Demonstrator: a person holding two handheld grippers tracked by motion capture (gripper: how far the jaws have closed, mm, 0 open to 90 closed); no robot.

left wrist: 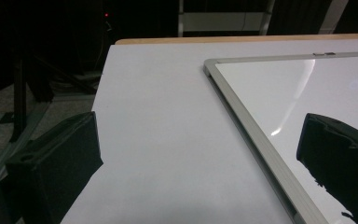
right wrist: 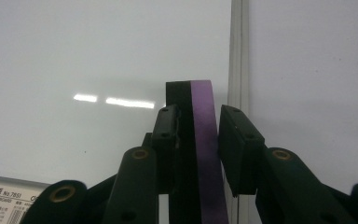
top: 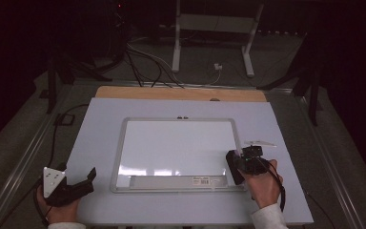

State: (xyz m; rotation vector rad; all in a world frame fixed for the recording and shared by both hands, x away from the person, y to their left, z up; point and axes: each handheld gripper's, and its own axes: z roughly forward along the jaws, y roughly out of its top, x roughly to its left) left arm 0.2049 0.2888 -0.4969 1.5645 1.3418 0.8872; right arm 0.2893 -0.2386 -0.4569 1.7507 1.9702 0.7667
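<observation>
A white board [top: 176, 143] in a silver frame lies flat in the middle of the pale table [top: 95, 138]. My right gripper [top: 240, 164] hovers over the board's front right corner, held by a hand. It is shut on a flat eraser [right wrist: 200, 121] with a black body and a purple face, which stands on edge between the jaws, just inside the board's right rim [right wrist: 237, 70]. The eraser [top: 232, 168] looks dark from above. My left gripper [top: 78, 175] rests at the table's front left, open, nothing between its jaws, with the board's left frame [left wrist: 242, 112] ahead of it.
A printed label [top: 201, 180] sits on the board's front rail. A wooden strip [top: 181, 93] runs along the table's far edge. Beyond it the dark floor holds cables [top: 147, 67] and a white stand's legs [top: 248, 52].
</observation>
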